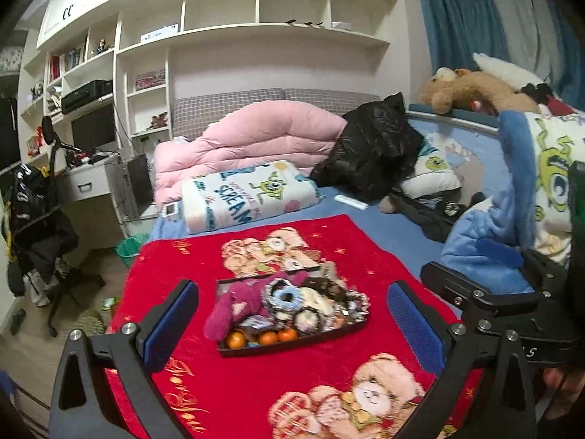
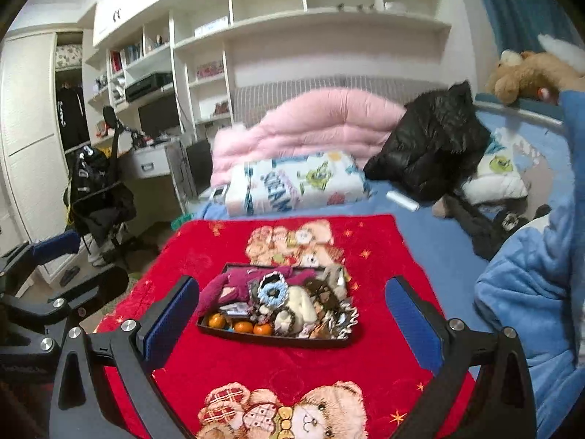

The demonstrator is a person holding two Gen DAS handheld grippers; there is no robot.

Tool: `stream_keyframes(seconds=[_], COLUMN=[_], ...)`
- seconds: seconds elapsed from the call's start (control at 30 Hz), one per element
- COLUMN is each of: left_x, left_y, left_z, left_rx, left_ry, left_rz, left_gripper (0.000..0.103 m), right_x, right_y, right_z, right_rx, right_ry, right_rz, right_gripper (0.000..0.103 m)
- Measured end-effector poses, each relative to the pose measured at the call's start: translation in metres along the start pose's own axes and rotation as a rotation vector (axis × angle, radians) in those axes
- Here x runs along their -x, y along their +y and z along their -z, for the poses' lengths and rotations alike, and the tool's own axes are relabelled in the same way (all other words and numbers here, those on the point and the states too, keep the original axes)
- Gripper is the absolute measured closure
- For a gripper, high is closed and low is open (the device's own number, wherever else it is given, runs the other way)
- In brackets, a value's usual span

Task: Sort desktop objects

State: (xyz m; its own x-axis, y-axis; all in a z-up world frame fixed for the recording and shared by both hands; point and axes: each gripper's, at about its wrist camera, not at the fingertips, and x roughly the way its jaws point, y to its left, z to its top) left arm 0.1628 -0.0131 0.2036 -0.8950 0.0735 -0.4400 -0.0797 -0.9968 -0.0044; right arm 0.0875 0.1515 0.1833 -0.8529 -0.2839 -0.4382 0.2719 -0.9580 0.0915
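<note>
Two grippers, left gripper and right gripper, both spread wide and empty. One dark tray ahead between their fingers holds three oranges, one magenta plush, one blue scrunchie. Beneath: red bear-print blanket on a bed; white shelving beyond.

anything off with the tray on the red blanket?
The tray is overfilled: a magenta plush droops over its left rim, and scrunchies are heaped with three tangerines at the front edge. Nothing has spilled onto the red blanket. Both grippers are open, holding nothing.
</note>
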Motion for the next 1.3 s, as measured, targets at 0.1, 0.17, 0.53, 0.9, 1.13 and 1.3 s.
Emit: stream_keyframes(seconds=[0.1, 0.17, 0.53, 0.9, 1.13, 1.3], left_x=[-0.007, -0.015, -0.082, -0.104, -0.104, -0.104], left_y=[-0.004, -0.005, -0.004, 0.006, 0.009, 0.010], left_z=[0.020, 0.037, 0.109, 0.123, 0.125, 0.125], left_rx=[0.039, 0.046, 0.050, 0.093, 0.103, 0.103], left_ry=[0.001, -0.015, 0.041, 0.115, 0.130, 0.135], left_rz=[0.017, 0.019, -0.093, -0.110, -0.119, -0.109], left_gripper=[0.000, 0.000, 0.000, 0.000, 0.000, 0.000], right_x=[0.006, 0.003, -0.063, -0.093, -0.089, -0.090], right_y=[-0.007, -0.011, -0.030, -0.033, -0.031, -0.029], right_z=[0.016, 0.029, 0.108, 0.133, 0.133, 0.133], right_rx=[-0.030, -0.054, -0.131, -0.156, -0.150, -0.147], right_ry=[-0.022, -0.036, 0.026, 0.152, 0.157, 0.161], right_rz=[-0.017, -0.024, -0.044, 0.003, -0.004, -0.003], right_gripper=[0.000, 0.000, 0.000, 0.000, 0.000, 0.000])
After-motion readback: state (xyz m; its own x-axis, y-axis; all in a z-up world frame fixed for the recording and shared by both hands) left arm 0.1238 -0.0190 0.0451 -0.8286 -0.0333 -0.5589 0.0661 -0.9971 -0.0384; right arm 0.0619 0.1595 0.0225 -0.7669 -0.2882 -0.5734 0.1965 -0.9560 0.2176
